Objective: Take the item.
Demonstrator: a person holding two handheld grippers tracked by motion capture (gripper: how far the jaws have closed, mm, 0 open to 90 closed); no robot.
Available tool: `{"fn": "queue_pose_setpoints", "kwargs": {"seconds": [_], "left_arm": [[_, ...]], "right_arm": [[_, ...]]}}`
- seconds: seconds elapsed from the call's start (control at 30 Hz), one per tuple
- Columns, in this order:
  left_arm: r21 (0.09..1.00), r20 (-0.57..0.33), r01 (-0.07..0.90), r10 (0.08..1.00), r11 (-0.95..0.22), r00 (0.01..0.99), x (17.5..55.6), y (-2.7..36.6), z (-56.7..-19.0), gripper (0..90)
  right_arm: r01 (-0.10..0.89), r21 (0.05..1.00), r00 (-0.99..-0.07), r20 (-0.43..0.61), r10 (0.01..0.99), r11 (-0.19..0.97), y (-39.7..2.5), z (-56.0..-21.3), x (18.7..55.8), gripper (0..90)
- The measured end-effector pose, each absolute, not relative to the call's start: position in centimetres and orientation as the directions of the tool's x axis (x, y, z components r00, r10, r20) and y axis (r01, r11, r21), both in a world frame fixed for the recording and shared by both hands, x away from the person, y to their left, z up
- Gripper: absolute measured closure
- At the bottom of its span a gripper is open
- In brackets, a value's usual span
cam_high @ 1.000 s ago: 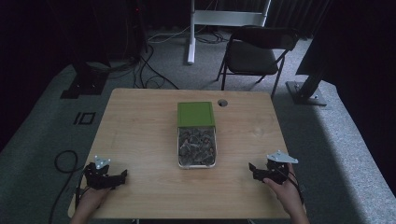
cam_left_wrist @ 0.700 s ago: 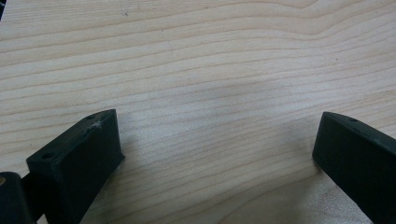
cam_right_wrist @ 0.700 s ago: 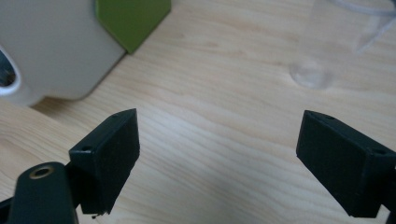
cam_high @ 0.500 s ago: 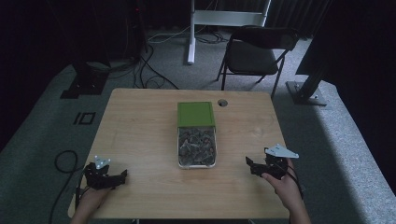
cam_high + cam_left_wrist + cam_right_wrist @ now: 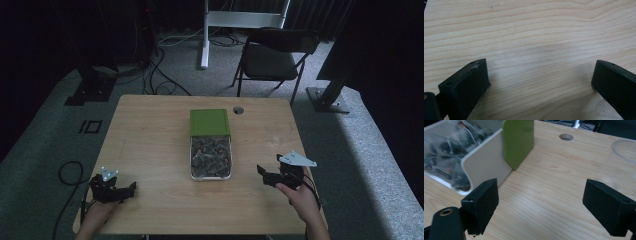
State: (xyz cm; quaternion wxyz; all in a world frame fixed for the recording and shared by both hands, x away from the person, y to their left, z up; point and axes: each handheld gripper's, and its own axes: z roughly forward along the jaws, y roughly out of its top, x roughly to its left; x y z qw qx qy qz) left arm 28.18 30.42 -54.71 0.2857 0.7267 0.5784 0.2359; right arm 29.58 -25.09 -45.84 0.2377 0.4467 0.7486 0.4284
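A white container (image 5: 210, 174) full of small dark bagged parts sits at the table's middle, and its green lid (image 5: 210, 122) stands at its far end. My right gripper (image 5: 264, 173) is open, held just right of the container with its jaws pointing at it. In the right gripper view the container's white wall (image 5: 487, 161) and the green lid (image 5: 518, 142) rise ahead on the left, with bare wood between the open right gripper (image 5: 541, 200). My left gripper (image 5: 129, 189) rests near the front left corner, and in the left gripper view it (image 5: 539, 80) is open over bare wood.
The wooden table (image 5: 150, 135) has a round cable hole (image 5: 238, 109) behind the lid, also visible as the hole (image 5: 566, 137) in the right gripper view. A faint clear ring (image 5: 626, 149) lies on the wood at right. A folding chair (image 5: 272, 55) stands beyond the table.
My right gripper has moved left and slightly forward, closer to the container. The left gripper has stayed where it was.
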Motion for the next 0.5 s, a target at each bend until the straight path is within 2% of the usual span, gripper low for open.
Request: {"fn": "queue_pose_setpoints", "kwargs": {"seconds": [0.5], "left_arm": [[0.688,0.010,0.706,0.976,-0.165,0.218,28.2,30.4,-54.7,1.7]], "right_arm": [[0.406,0.881,-0.538,0.017,0.843,0.242,-22.8,-43.9,29.9,13.3]]}}
